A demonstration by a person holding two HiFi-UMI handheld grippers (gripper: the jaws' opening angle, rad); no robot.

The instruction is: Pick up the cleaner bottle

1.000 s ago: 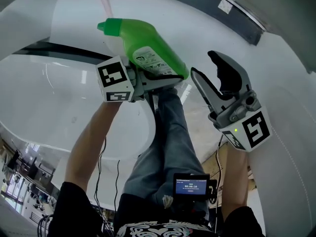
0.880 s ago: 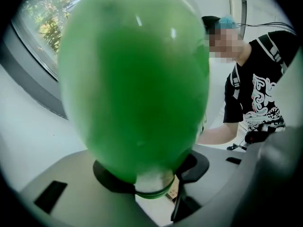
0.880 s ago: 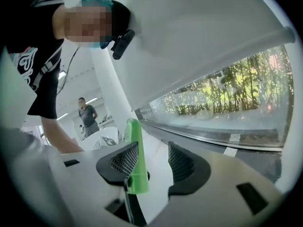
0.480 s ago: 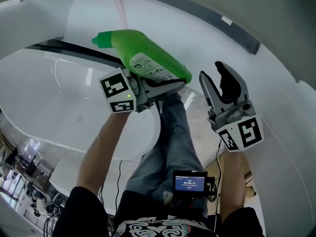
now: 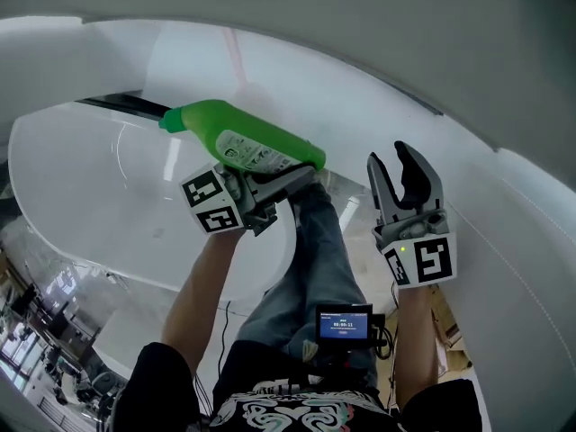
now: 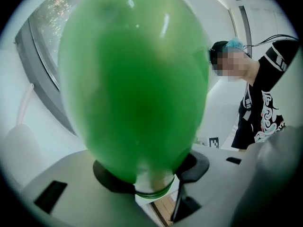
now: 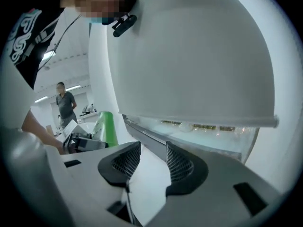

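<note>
Holding cleaner bottle aloft, clear of white curved surface: left gripper, jaws clamped on green body. Pickup looks done; only steadying left. Right gripper alongside, jaws part open, just been closing, nothing between. Beyond: bystander, no obstruction.

One green bottle is showing. Two claws are showing, a left claw and a right claw, each carrying one marker cube. One small screen is glowing. Two people are appearing: the wearer and one bystander.
</note>
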